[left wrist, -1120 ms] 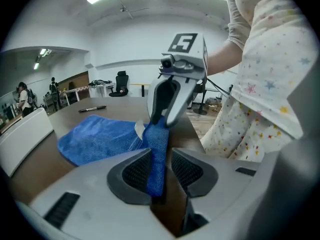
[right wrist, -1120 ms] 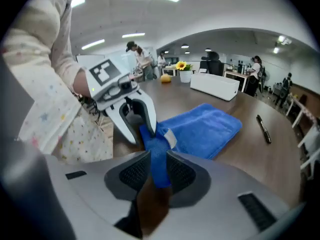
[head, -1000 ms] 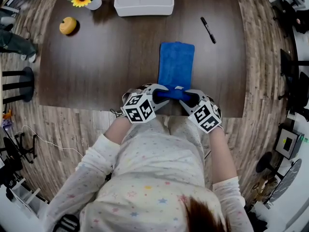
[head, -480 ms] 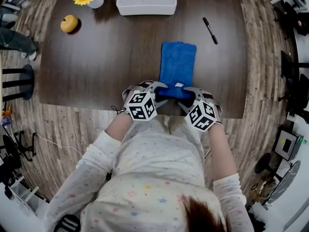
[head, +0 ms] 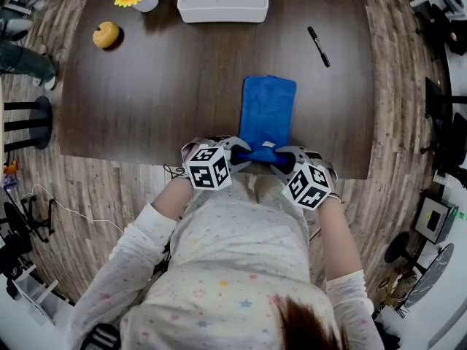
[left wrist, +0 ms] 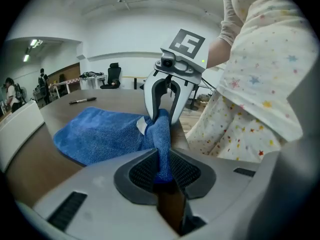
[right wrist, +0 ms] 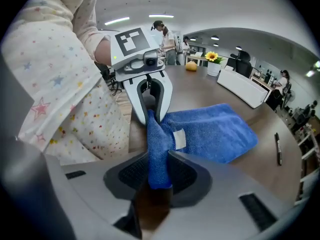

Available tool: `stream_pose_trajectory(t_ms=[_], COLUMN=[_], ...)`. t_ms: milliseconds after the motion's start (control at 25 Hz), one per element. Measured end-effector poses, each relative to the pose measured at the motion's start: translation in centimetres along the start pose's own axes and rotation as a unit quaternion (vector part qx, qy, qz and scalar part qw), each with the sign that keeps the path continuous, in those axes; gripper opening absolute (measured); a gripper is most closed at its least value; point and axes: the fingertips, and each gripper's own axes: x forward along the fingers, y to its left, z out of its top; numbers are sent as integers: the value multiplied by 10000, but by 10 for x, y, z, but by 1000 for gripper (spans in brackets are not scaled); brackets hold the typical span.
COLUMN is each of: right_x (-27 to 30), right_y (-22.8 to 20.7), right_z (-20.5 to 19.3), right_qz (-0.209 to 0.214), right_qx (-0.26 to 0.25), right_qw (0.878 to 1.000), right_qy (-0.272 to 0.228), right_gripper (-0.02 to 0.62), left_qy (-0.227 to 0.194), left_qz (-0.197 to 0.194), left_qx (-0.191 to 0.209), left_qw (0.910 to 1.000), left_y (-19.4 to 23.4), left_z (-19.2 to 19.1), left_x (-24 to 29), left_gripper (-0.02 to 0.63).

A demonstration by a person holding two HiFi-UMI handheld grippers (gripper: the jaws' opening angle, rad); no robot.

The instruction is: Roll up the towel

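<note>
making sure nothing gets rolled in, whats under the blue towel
The blue towel lies on the dark table, with bare wood showing round it. No lump shows through, but whatever is beneath the cloth is covered.

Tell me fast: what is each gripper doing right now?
Left gripper: closed on the near edge of the blue towel; its fingers have just been closing on it.
Right gripper: closed on the same towel edge.

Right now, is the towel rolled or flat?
Mostly flat: the towel lies spread on the table; only its near edge is bunched, pinched by the left gripper, whose jaws have just been closing, and the right gripper.
</note>
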Motion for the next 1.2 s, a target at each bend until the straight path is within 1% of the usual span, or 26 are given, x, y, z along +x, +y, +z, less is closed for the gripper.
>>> stream_pose_trajectory(t_ms=[80,200,320,440,640,800,880,1040,1120,1200], right_x=[-2,-5,-8,-12,-18,-19,-17,-14,-12,-11], right_y=[7,3,-7,-19,-37,-54,-61,-65,-66,-68], right_z=[-1,0,3,7,12,12,11,11,10,10], right_qz=[176,317,437,469,389,222,96,-20,-48,-77], right_qx=[157,447,791,1019,1302,1697,1812,1835,1845,1886], right_qw=[9997,9983,9954,9929,9889,9826,9808,9809,9808,9801], right_qy=[-72,-210,-311,-388,-593,-724,-720,-644,-628,-622], right_gripper=[110,114,128,156,166,153,152,143,141,141], left_qy=[-87,-206,-136,-157,-354,-530,-564,-845,-1028,-1022], left_qz=[-113,-163,-198,-205,3,279,465,831,869,738], left_qx=[-143,-474,-846,-1061,-1090,-1309,-1269,-818,-623,-510], left_qw=[9998,9985,9961,9940,9934,9896,9892,9896,9889,9907], left_y=[-7,-4,6,16,33,51,57,58,55,48], left_z=[1,3,4,9,17,20,21,39,49,52], left_x=[-1,-4,-7,-11,-19,-25,-28,-39,-43,-37], left_gripper=[69,69,69,69,71,71,73,74,74,71])
